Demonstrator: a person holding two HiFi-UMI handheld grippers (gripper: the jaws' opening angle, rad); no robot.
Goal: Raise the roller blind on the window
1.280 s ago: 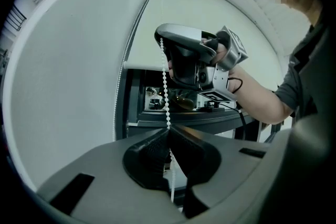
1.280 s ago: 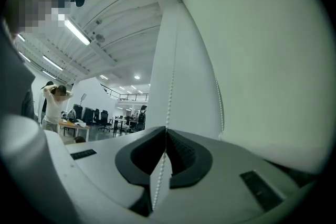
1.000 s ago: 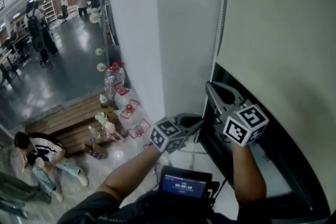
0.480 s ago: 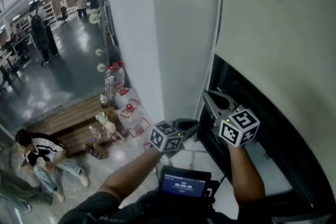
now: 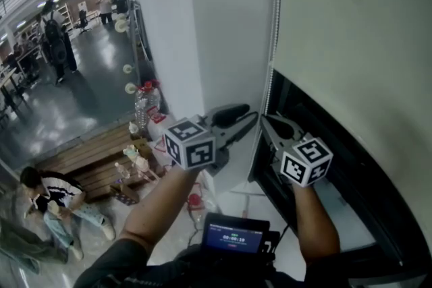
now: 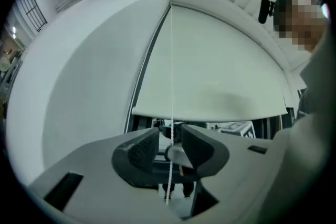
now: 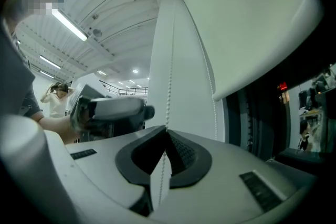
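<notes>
The blind covers the upper window, and dark glass shows below its bottom edge. The right hand-held gripper is clenched on the chain — that hold is likely what stops the blind slipping. The left hand-held gripper has just been opening. Its jaws stand apart with the chain running between them, gripped by neither pad.

To do this well, I'd close the left on that same strand before the right lets go. Then draw straight down along the chain, not sideways — a second strand hangs near the blind's edge and should not be caught instead.

The white pillar stands just beside the chain and leaves the left little room. Bottles and a seated person are on the floor, well apart.
</notes>
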